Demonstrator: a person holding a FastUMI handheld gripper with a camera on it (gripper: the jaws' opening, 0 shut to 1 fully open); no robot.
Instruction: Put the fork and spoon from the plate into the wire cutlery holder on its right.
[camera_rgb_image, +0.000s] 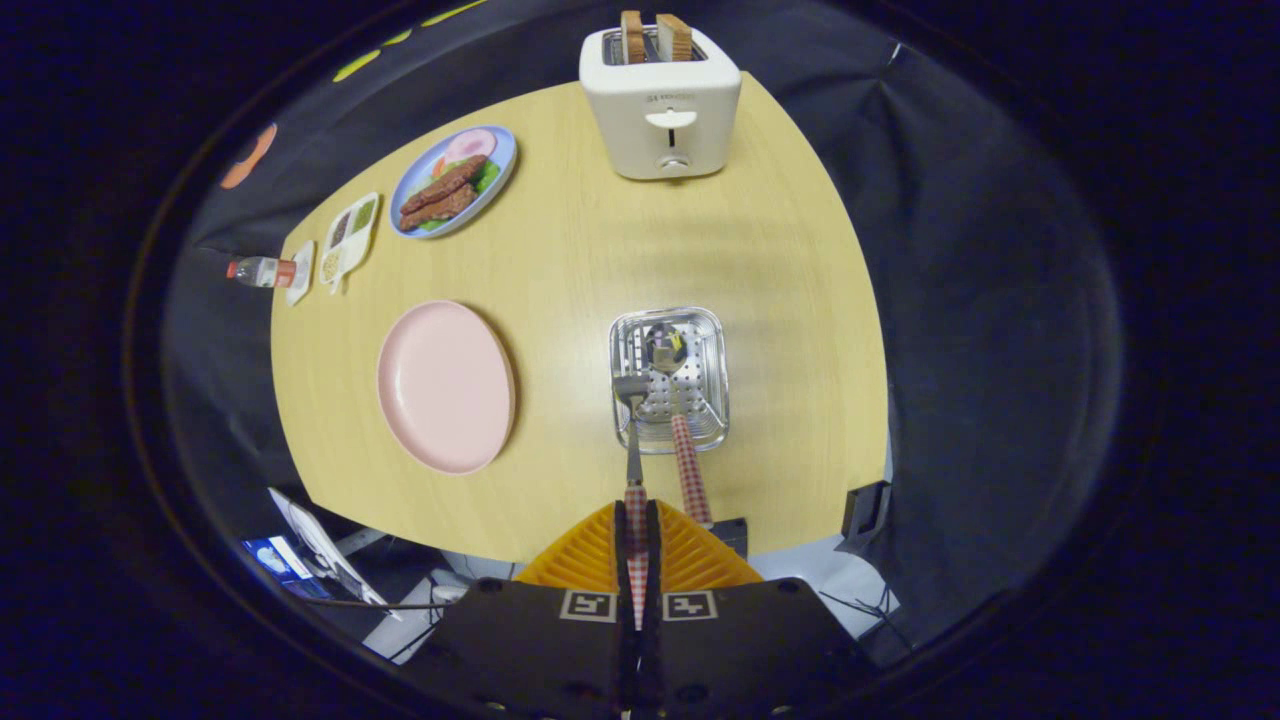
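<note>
White plastic toaster has faint grey lettering on its front, too blurred to read, possibly a brand. Two black-and-white square marker tags sit on the black gripper body behind the orange fingers; no legible text elsewhere.

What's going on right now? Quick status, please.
Gripper shut on fork, tines over wire cutlery holder. Spoon already inside holder. Pink plate bare. Nothing blocking.
</note>
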